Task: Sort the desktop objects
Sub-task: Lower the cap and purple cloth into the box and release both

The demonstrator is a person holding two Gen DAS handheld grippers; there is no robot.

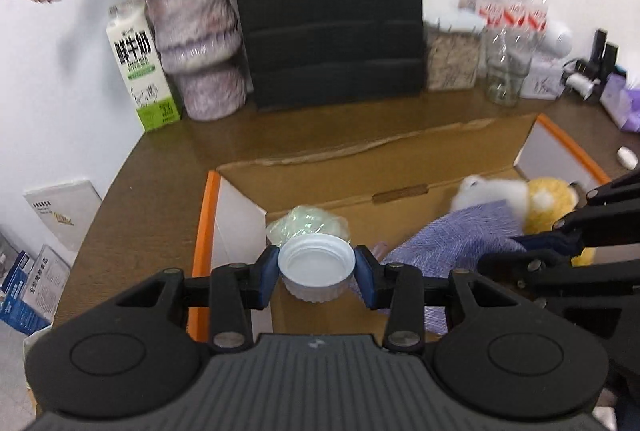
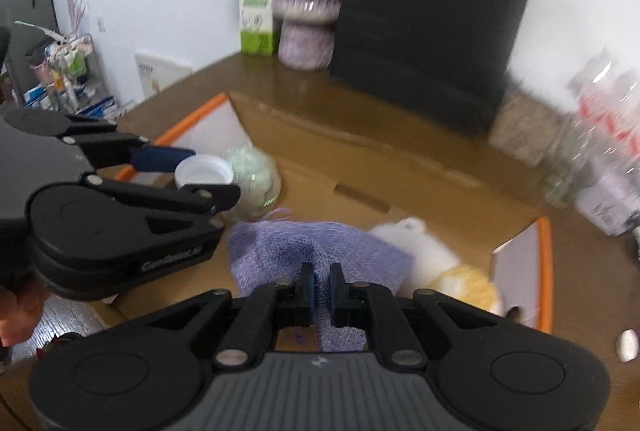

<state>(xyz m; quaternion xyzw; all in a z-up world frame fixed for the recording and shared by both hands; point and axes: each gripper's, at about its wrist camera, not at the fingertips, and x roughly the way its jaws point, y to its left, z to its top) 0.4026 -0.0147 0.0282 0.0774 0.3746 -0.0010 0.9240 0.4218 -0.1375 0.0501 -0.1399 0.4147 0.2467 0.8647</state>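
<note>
Both hand-held grippers are carrying items over the open cardboard box.

The left hand-held gripper is gripping a white plastic cap between its blue pads above the cardboard box, while the right hand-held gripper is pinching a purple knitted cloth with jaws fully closed. To do this well, each should be lowering inside the box walls before letting go, clear of the green-tinted plastic bundle and the plush toy already lying there. Beyond, the brown surface is holding a milk carton, a flower vase, a black panel and bottles against a white wall.
</note>
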